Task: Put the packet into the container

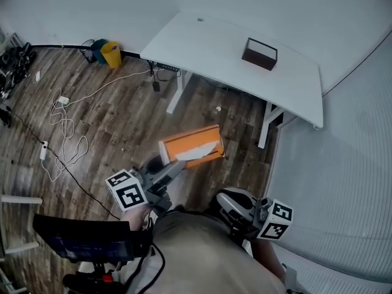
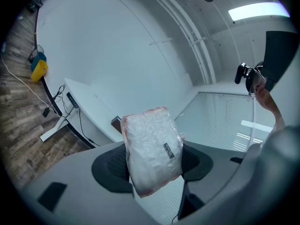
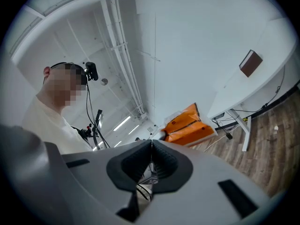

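The packet (image 1: 192, 146) is held clamped in the left tongs (image 1: 166, 167) over the wooden floor (image 1: 104, 133), well apart from the dark container (image 1: 260, 53) that is set on the white worktop (image 1: 208, 41), while the right tongs (image 3: 151, 146) are seen pressed together on nothing, close by the person (image 1: 196, 256).

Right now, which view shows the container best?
The head view: the container shows whole, with its open top. The right gripper view shows it small and far; the left gripper view shows only a corner behind the packet.
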A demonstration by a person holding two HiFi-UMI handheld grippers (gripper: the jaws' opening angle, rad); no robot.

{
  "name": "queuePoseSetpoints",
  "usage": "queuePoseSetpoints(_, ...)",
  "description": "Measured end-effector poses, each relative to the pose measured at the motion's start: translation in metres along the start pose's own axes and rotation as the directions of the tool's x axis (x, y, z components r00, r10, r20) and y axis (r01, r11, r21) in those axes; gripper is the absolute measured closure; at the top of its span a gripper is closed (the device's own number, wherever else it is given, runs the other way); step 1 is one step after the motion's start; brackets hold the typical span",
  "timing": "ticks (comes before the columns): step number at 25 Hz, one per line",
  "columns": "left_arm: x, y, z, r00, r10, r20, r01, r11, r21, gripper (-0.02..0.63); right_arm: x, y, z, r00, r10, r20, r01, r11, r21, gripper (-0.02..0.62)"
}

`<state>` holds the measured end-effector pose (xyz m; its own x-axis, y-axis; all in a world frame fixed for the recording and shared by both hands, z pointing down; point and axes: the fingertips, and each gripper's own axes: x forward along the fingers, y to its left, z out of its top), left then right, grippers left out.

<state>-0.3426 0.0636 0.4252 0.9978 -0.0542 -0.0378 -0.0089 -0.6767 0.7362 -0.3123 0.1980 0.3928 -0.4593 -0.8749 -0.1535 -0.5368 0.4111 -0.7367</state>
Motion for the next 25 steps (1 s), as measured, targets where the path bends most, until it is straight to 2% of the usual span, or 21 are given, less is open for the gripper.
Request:
queuePoseSetpoints(6,0.084,-0.017,-0.006,1.000,0.013,-0.009,-0.013,0.999,0.040,0.357,-0.048,-0.039,0.056,1.000,0.021,0.015,-0.021,1.000,-0.008,0.578)
queuePoseSetpoints(12,0.163,-0.042,-0.025,1.000,-0.002,0.022,0.001,0.999,0.042,0.357,-0.110,-0.070,0.106,0.999,0.047,0.013,-0.046,0.998,-0.035,0.578)
queuePoseSetpoints(18,0.281,-0.025,-0.043,0.999,0.043,0.007,-0.044,0.997,0.065,0.357,-0.164,-0.166,0.162,0.997,0.025,-0.071,-0.027,0.999,-0.038,0.578)
queuePoseSetpoints(25,0.284,-0.038,-0.036,0.999,0.043,-0.016,-0.042,0.996,0.078,0.357,-0.170,-0.155,0.172,0.999,0.026,-0.024,-0.026,0.999,-0.034,0.578)
